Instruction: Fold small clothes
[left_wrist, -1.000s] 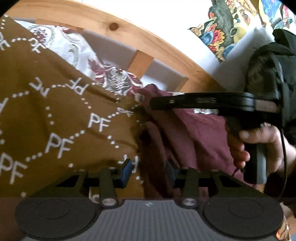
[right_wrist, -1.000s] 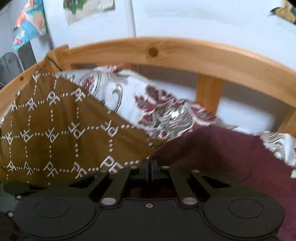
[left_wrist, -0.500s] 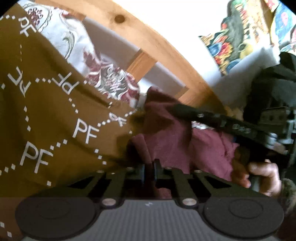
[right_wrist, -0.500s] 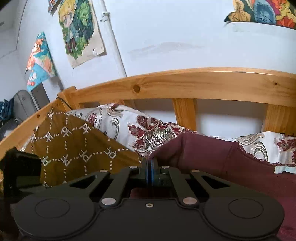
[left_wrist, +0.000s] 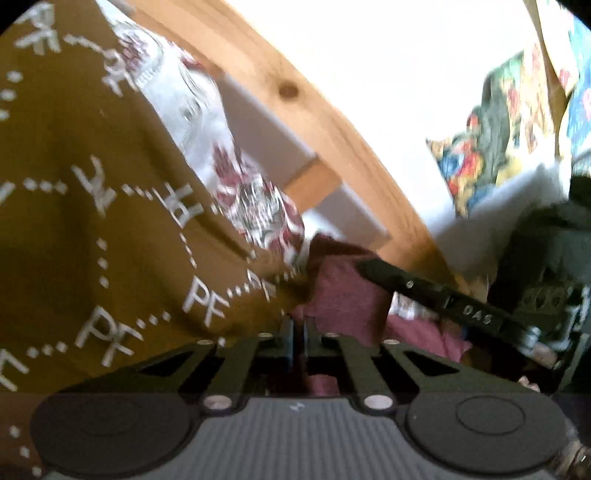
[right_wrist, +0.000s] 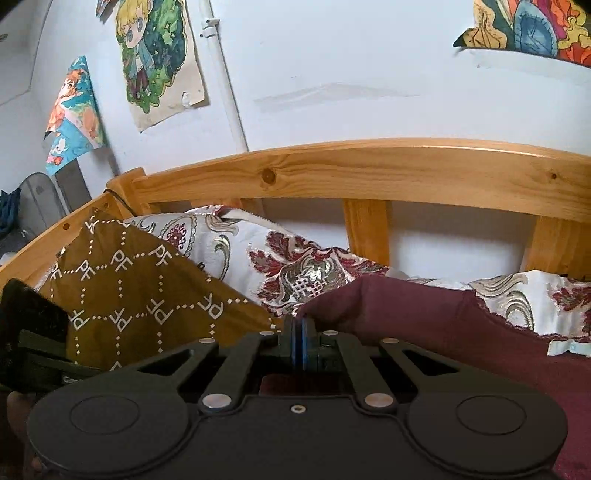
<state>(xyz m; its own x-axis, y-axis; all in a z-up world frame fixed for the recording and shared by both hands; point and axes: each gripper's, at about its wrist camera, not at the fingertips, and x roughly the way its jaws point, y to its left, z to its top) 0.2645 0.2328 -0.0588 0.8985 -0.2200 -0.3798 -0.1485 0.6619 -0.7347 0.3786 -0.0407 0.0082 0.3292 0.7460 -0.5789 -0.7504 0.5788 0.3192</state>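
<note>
On the bed, two grippers pinch one soft maroon garment (right_wrist: 461, 332).

Matte, wrinkled maroon cloth spreads from 12 to 4 o'clock of the right gripper (right_wrist: 300, 325), whose blue-edged pads are clamped flat on its folded edge. The left gripper (left_wrist: 295, 332) has just been closing, and its jaws now stand nearly together with a bunched maroon fold caught between them, the cloth rising at 12 to 1 o'clock. A mustard cloth (right_wrist: 140, 295) printed with white dotted diamonds and "PF" letters lies at 9 to 11 o'clock. Behind, a glossy white and red floral bedspread (right_wrist: 295, 266) meets the curved, knotty pine headboard (right_wrist: 369, 170).
</note>
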